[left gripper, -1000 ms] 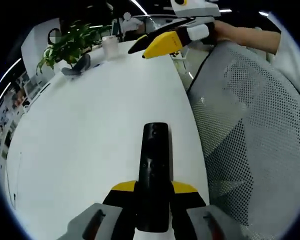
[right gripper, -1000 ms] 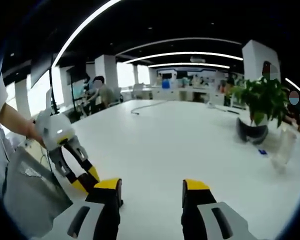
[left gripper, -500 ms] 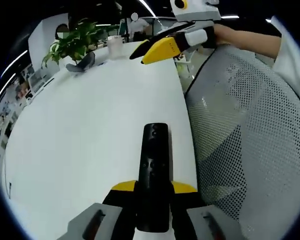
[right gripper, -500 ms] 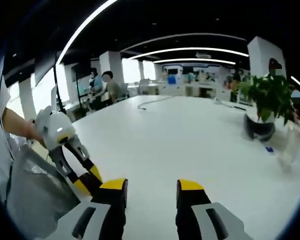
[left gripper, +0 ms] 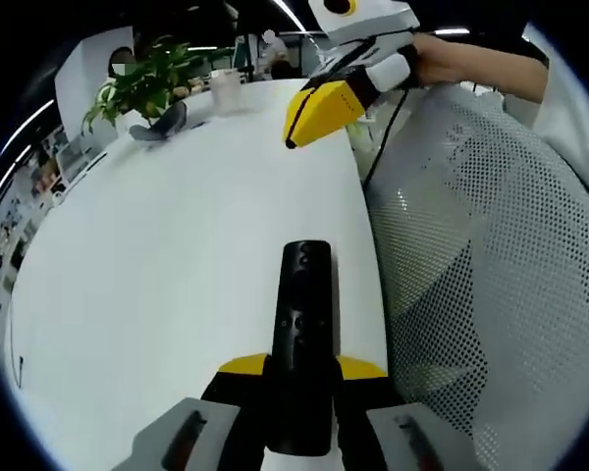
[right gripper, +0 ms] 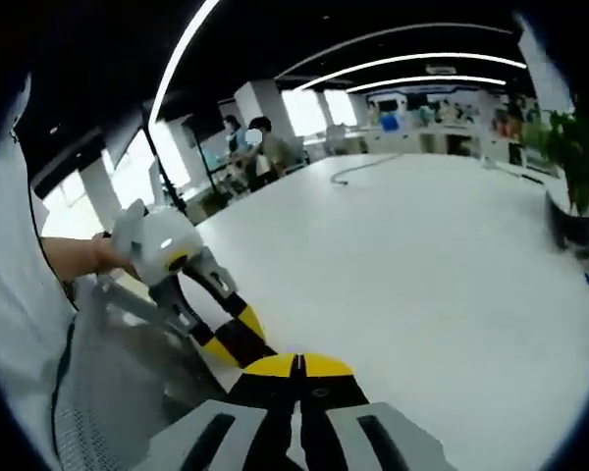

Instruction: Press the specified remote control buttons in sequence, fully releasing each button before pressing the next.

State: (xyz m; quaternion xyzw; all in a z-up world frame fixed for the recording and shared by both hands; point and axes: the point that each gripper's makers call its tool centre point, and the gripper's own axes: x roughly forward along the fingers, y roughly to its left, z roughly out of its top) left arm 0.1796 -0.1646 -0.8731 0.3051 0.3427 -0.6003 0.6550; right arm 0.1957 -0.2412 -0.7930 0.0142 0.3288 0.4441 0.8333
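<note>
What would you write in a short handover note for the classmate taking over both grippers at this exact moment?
Left gripper: shut on the black remote control, held out over the white table near its edge.
Right gripper: jaws closed together, empty, raised above the table; seen in the left gripper view at.
Done: remote gripped. No press is visible.
Left: bring the right gripper down to the buttons, press each in sequence, releasing fully between presses.

A slim, glossy black bar-shaped remote control (left gripper: 302,343) is seen lengthwise, its rounded far end projecting over the white table, its near end clamped between yellow-tipped jaws; small buttons are faintly visible mid-body.
</note>
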